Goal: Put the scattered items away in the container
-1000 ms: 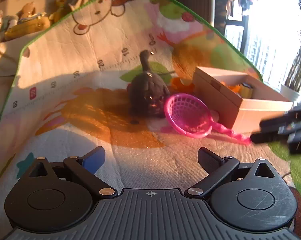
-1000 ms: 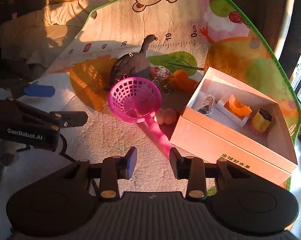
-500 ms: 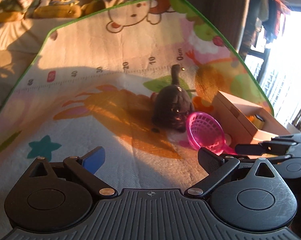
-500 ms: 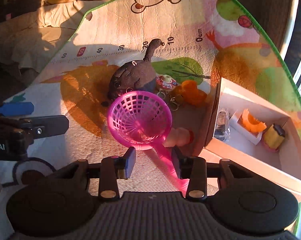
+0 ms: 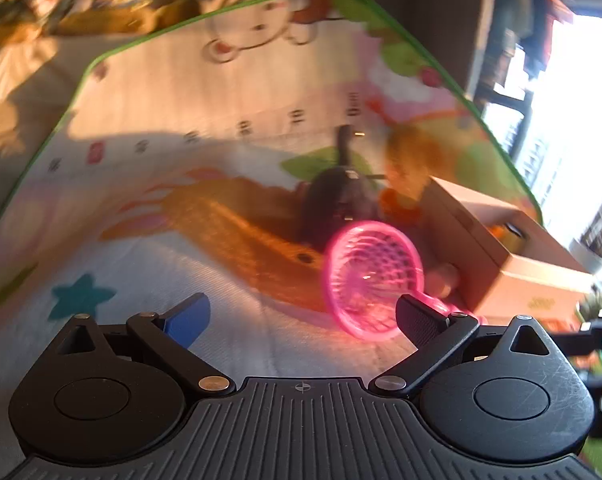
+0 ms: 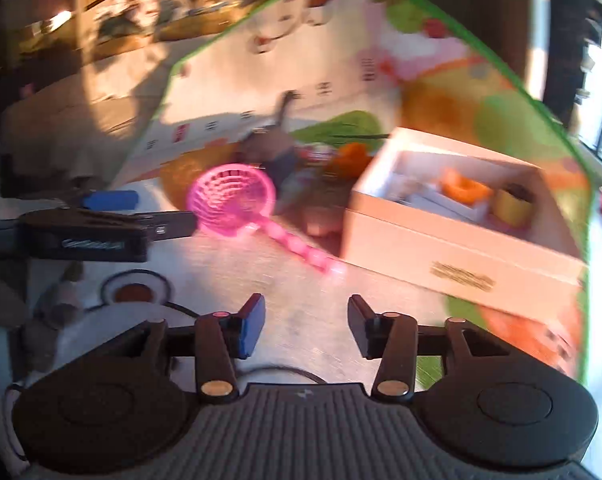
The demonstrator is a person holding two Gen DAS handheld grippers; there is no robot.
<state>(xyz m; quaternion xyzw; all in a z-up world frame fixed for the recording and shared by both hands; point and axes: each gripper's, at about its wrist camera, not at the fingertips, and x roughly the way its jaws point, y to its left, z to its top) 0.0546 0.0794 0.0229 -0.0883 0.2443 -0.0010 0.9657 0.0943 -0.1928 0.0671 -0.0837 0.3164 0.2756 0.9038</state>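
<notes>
Change: right gripper (image 6: pixel 307 326) jaws just been opening, nothing between them; pulled back off pink scoop (image 6: pixel 232 205), whose handle sat right by the fingers half a sec ago.
Meaning: looks like grab dropped or aborted; scoop not yet in box, prob needs re-approach.
Left gripper (image 5: pixel 299 316): jaws wide apart, empty; right finger tip overlaps scoop handle in view, contact unclear.
Scoop location: on play mat (image 5: pixel 221 92), just beside cardboard box (image 6: pixel 453 240), tipped on its rim, handle toward box.
Scoop: hard pink plastic, round mesh bowl, beaded handle.
Box: stiff card, open top; orange and yellow bits inside.
Plush (image 5: pixel 341 196): dark, soft, rounded, thin tail; behind scoop.
Mat: padded, quilted, cartoon print, green edge.
</notes>
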